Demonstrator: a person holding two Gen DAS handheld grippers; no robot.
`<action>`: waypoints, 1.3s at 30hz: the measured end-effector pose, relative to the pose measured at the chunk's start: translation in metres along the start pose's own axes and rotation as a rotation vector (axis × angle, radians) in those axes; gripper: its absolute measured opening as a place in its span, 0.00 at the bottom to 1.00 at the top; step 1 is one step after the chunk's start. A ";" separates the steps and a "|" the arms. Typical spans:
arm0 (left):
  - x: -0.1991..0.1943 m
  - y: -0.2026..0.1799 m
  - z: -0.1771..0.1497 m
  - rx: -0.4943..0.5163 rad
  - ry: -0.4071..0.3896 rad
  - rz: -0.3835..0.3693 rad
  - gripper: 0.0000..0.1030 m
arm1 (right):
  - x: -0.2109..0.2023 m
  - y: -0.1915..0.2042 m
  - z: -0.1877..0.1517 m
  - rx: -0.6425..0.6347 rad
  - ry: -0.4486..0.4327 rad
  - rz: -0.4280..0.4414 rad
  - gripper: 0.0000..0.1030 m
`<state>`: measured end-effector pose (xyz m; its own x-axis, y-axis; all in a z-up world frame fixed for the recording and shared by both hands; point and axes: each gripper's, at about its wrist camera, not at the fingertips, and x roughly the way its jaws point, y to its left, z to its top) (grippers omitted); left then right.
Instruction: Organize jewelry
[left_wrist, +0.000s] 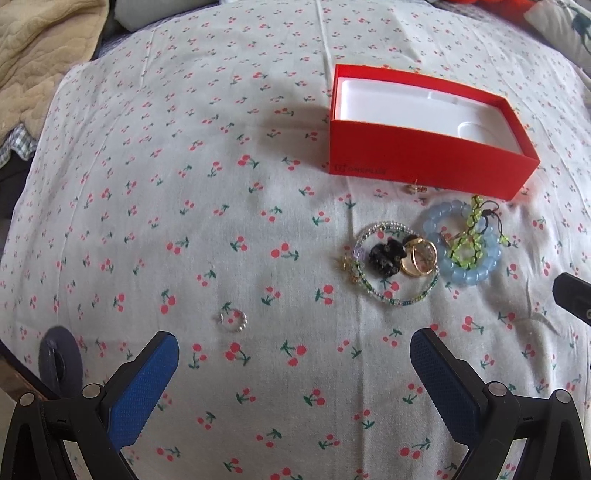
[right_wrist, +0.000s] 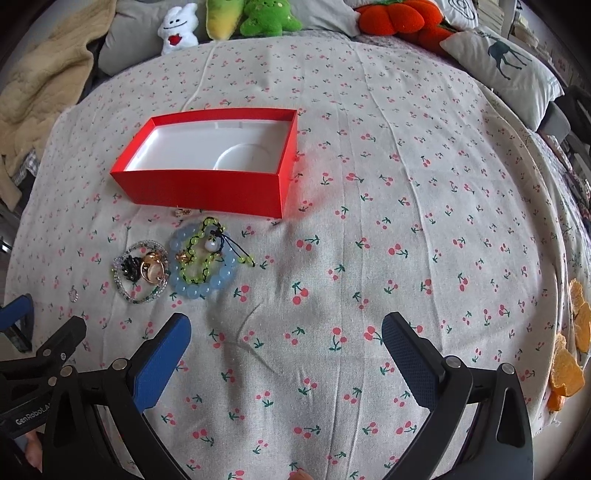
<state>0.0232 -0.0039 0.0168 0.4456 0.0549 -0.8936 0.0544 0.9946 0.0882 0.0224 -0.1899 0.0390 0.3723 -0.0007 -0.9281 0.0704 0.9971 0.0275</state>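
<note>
Left wrist view: 1 open red cardboard box (left_wrist: 424, 155) with a white liner sits on the cherry-print bedsheet (left_wrist: 184, 184). Just in front of it lie 1 pale blue bead bracelet (left_wrist: 476, 271) with 1 lime-green beaded cord (left_wrist: 467, 245) across it, 1 thin seed-bead strand (left_wrist: 391, 299) ringing 2 gold rings (left_wrist: 419, 258) and 1 black cluster (left_wrist: 384, 256). 1 small silver ring (left_wrist: 233, 321) lies apart, just ahead of the left tool (left_wrist: 293, 349), whose blue pads are spread wide and empty. Right wrist view: the right tool (right_wrist: 286, 332) is likewise spread wide, with the jewelry ahead to its left.
</note>
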 end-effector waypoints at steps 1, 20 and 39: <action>0.000 0.000 0.004 0.010 0.004 -0.003 1.00 | 0.003 -0.001 0.003 0.002 0.010 0.006 1.00; 0.060 0.017 0.052 -0.158 0.143 -0.329 0.55 | 0.065 0.012 0.057 0.110 0.226 0.266 0.77; 0.093 -0.003 0.070 -0.116 0.226 -0.376 0.08 | 0.082 0.030 0.069 0.055 0.211 0.287 0.10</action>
<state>0.1269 -0.0076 -0.0356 0.2075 -0.3068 -0.9289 0.0692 0.9518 -0.2989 0.1191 -0.1648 -0.0106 0.1849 0.2998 -0.9359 0.0428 0.9490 0.3124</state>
